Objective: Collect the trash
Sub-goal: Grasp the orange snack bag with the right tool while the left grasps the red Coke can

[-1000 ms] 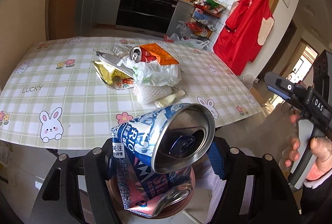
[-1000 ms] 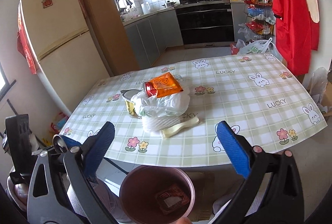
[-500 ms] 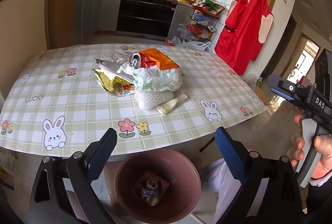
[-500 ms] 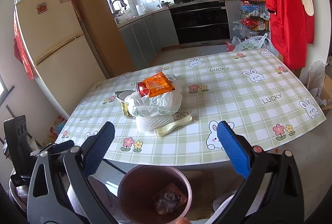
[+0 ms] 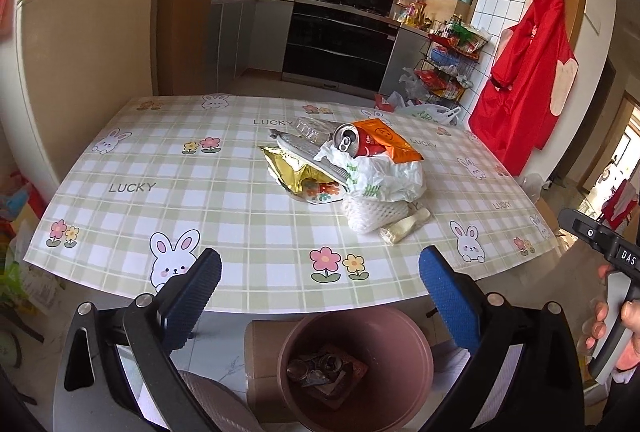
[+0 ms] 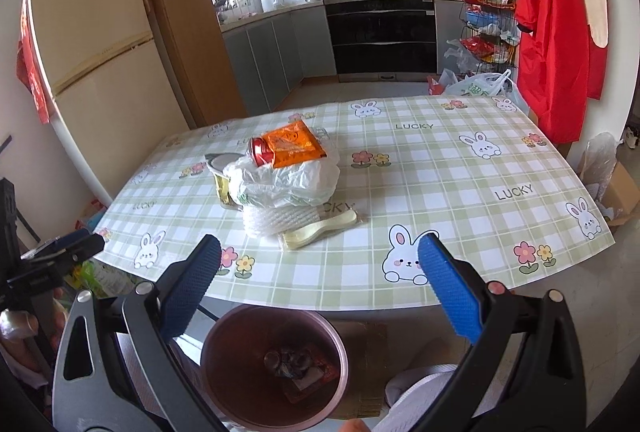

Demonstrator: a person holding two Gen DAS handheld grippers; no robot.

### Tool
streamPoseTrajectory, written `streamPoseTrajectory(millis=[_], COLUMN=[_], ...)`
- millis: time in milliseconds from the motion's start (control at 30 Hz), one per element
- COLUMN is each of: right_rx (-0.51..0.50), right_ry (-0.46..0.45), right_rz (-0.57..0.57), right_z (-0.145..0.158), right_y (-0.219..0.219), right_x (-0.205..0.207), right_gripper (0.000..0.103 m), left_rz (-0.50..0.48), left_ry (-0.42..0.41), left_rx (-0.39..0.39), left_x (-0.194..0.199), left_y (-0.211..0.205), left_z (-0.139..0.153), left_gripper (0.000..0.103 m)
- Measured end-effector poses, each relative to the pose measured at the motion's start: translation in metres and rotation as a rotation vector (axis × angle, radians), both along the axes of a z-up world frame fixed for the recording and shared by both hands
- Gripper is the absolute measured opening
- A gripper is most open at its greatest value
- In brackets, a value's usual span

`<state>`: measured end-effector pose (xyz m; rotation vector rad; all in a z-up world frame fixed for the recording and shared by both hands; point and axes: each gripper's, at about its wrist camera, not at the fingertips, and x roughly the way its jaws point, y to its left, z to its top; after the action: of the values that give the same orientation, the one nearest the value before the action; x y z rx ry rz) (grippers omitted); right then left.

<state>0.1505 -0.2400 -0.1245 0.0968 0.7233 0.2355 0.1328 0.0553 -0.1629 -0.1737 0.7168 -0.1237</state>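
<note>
A trash pile lies mid-table: a red can (image 5: 354, 144) on an orange wrapper (image 5: 384, 138), a white plastic bag (image 5: 380, 176), a gold foil bag (image 5: 296, 172), a white foam net (image 5: 370, 216) and a pale wrapped spoon (image 5: 404, 228). The pile also shows in the right wrist view: red can (image 6: 260, 151), white bag (image 6: 284, 180). A brown bin (image 5: 416, 352) stands on the floor below the table's near edge, with a crushed can (image 5: 320, 368) inside. My left gripper (image 5: 320, 296) is open and empty above the bin. My right gripper (image 6: 320, 292) is open and empty above the bin (image 6: 224, 364).
The table (image 5: 160, 168) has a green checked cloth with rabbits. A fridge (image 6: 100, 64) stands left, kitchen counters and oven behind, a red apron (image 5: 532, 72) on the right wall. A cardboard box (image 6: 618, 192) sits on the floor at right.
My left gripper opened and dropped the blue crushed can into the bin. Both grippers have since risen a little and tilted up toward the table.
</note>
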Motion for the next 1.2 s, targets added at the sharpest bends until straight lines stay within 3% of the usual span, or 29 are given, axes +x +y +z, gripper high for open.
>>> streamPoseTrajectory(millis=[400,567,633,767,933,1033,1200], right_rx=[-0.052,-0.043,-0.033,-0.037,-0.022,-0.014,-0.033], right_ry=[0.051,0.077,0.082,0.063,0.064,0.063,0.054], right_rz=[0.024,0.026,0.029,0.031,0.04,0.065,0.159], right_z=[-0.027,-0.037,-0.041,-0.041,-0.044,-0.046,-0.052], right_y=[0.009,0.008,0.008,0.007,-0.001,-0.003,0.012], right_x=[0.034,0.054,0.066,0.087,0.111,0.128,0.168], right_gripper=[0.097,0.097,0.097,0.097,0.097,0.097,0.097], left_rz=[-0.012,-0.068,-0.09,-0.096,-0.079,-0.075,-0.06], left_ry=[0.048,0.065,0.075,0.121,0.187,0.225,0.192], left_rx=[-0.004,-0.034,-0.037,-0.11,-0.224,-0.242,-0.221], left_x=[0.036,0.061,0.075,0.111,0.16,0.18,0.189], left_y=[-0.002,-0.019,-0.029,-0.039,-0.05,-0.059,-0.058], left_z=[-0.012,-0.018,-0.022,-0.03,-0.051,-0.065,-0.066], left_gripper=[0.097,0.097,0.094,0.078,0.078,0.072,0.071])
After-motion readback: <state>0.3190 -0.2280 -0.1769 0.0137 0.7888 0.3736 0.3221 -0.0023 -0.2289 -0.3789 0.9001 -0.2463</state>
